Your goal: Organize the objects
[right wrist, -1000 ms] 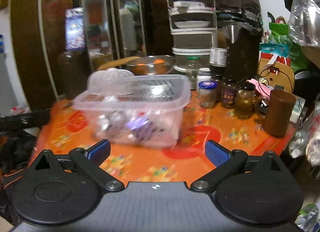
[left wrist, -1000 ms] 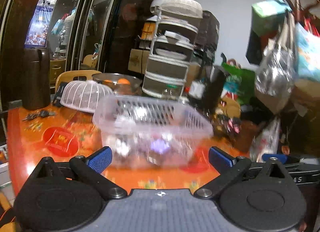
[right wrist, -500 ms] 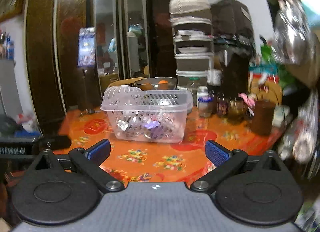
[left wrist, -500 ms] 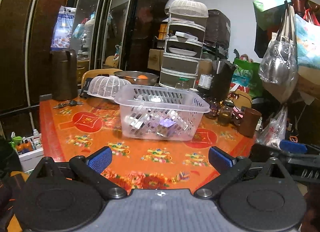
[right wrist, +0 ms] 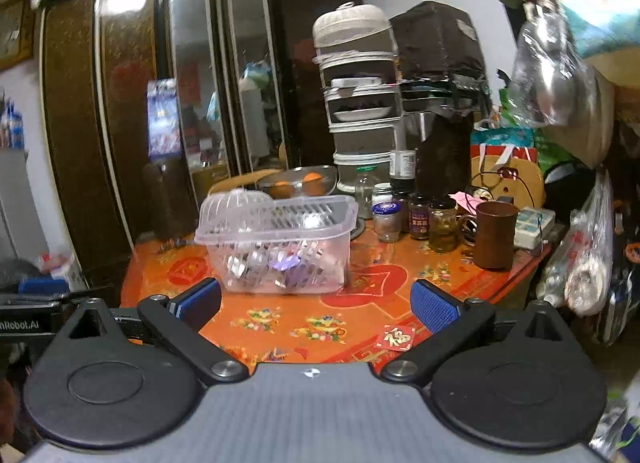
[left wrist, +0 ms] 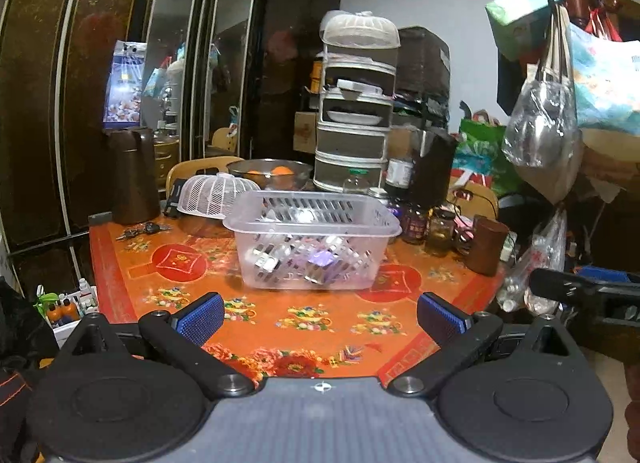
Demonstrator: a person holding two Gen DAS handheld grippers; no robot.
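Note:
A clear plastic basket [left wrist: 312, 239] holding several small shiny packets stands on the orange patterned table [left wrist: 280, 315]; it also shows in the right wrist view [right wrist: 280, 247]. My left gripper [left wrist: 320, 317] is open and empty, held back over the table's near edge, well short of the basket. My right gripper [right wrist: 316, 303] is open and empty too, also back from the basket. The right gripper body shows at the right of the left wrist view [left wrist: 580, 295].
Behind the basket are a white mesh dome cover [left wrist: 218, 193], a metal bowl with oranges [left wrist: 270, 173], a tiered food rack [left wrist: 354, 123], several glass jars [right wrist: 420, 217], a brown mug [right wrist: 494, 239] and a brown jug [left wrist: 132, 175]. Bags hang at right [left wrist: 544, 131].
Both grippers have pulled back from the basket, which now looks smaller and farther away. Both stay open and empty. The basket has not moved on the table.

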